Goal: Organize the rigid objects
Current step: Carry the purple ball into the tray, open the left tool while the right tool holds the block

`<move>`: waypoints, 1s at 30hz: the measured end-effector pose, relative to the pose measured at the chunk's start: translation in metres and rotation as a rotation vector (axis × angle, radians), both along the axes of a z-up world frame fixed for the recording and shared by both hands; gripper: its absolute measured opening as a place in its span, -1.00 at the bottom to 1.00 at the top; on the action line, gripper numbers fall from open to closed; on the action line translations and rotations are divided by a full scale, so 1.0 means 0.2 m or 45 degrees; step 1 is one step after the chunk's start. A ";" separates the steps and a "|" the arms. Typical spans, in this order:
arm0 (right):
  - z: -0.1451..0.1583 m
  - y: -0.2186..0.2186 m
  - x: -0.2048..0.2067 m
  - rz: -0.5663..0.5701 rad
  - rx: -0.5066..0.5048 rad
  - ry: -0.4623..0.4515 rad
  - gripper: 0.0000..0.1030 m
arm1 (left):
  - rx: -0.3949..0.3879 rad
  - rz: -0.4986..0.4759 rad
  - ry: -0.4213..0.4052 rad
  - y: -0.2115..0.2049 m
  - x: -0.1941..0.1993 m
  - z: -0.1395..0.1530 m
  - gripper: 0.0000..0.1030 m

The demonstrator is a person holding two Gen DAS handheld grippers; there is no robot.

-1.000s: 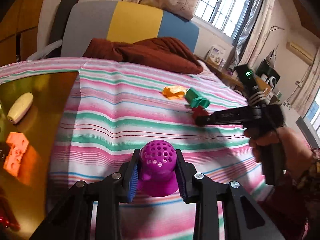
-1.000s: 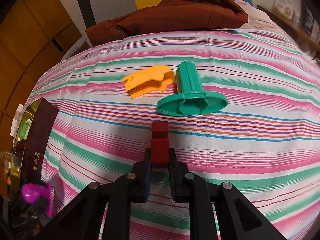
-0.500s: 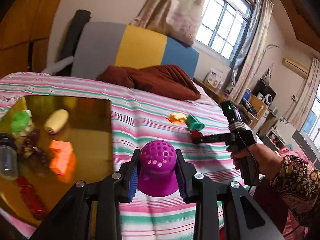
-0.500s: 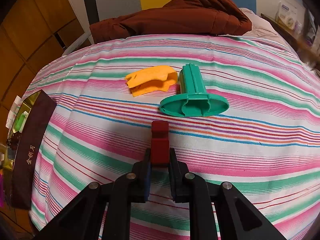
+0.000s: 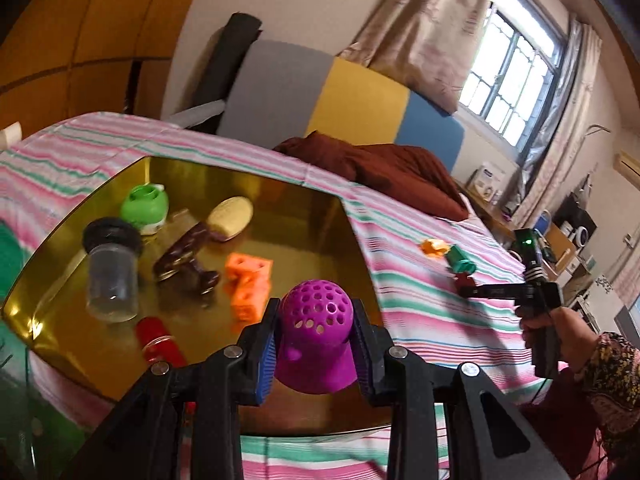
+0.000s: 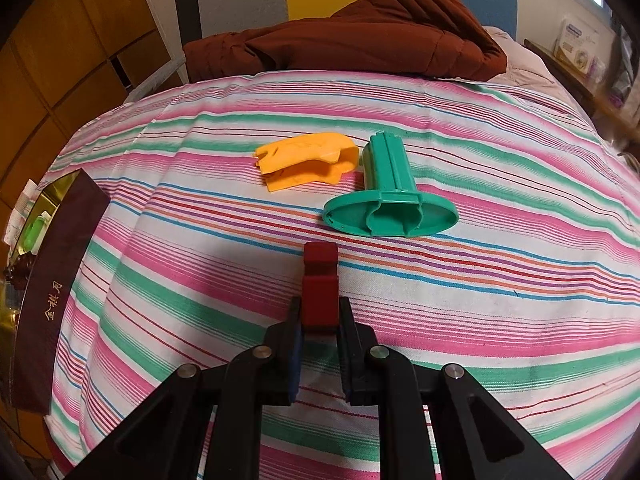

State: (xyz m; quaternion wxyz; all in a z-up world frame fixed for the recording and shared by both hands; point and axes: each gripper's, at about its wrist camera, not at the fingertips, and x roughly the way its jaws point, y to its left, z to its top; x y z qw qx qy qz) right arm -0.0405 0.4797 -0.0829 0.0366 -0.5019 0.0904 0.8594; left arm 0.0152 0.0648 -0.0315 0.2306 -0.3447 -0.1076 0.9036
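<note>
My left gripper (image 5: pixel 316 320) is shut on a purple perforated dome piece (image 5: pixel 316 340) and holds it above the right front part of a gold tray (image 5: pixel 320 216). The tray holds an orange block (image 5: pixel 248 280), a cream oval (image 5: pixel 231 213), a green cap (image 5: pixel 145 204), a clear jar (image 5: pixel 113 276), a brown piece (image 5: pixel 184 256) and a red piece (image 5: pixel 158 338). My right gripper (image 6: pixel 319 320) is shut on a dark red block (image 6: pixel 319 284) just above the striped bed. An orange piece (image 6: pixel 308 160) and a green stand (image 6: pixel 390 200) lie beyond it.
The striped bedsheet (image 6: pixel 480 300) covers the bed. A brown quilt (image 6: pixel 352 32) lies at the headboard end. The tray's dark side (image 6: pixel 56 280) shows at the left of the right wrist view. The right hand and its gripper (image 5: pixel 520 292) show in the left wrist view.
My left gripper has carried the purple dome leftward from over the bedsheet to above the gold tray. My right gripper keeps hold of the red block and has barely moved.
</note>
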 end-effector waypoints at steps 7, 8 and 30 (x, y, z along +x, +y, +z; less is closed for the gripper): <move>0.00 0.00 0.00 -0.004 -0.006 0.000 -0.70 | -0.064 0.011 -0.007 0.01 0.00 -0.06 -0.38; 0.00 0.00 0.00 -0.003 -0.005 0.000 -0.70 | -0.073 0.011 -0.009 0.01 -0.01 -0.07 -0.38; 0.01 0.01 0.01 0.001 0.005 0.012 -0.70 | -0.105 0.052 0.061 0.00 0.03 -0.04 -0.14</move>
